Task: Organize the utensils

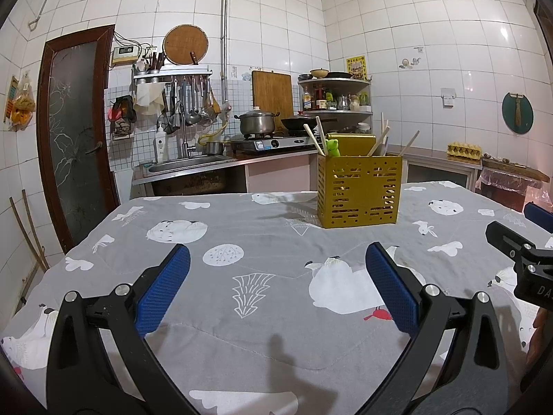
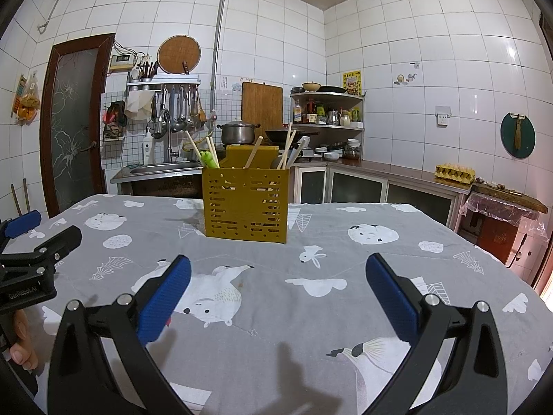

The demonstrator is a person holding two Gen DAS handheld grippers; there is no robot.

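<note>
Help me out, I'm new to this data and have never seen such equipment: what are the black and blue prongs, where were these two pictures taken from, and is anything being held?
No robot here: a person carries one hand-held gripper in each hand, each with a camera looking along its two blue-padded fingers. One picture comes from the left hand-held gripper, the other from the right hand-held gripper. Both are open and hold nothing. On the table's grey animal-print cloth stands a mustard-yellow perforated utensil box holding wooden chopsticks and a green frog-shaped piece. Behind lies a tiled kitchen.
</note>
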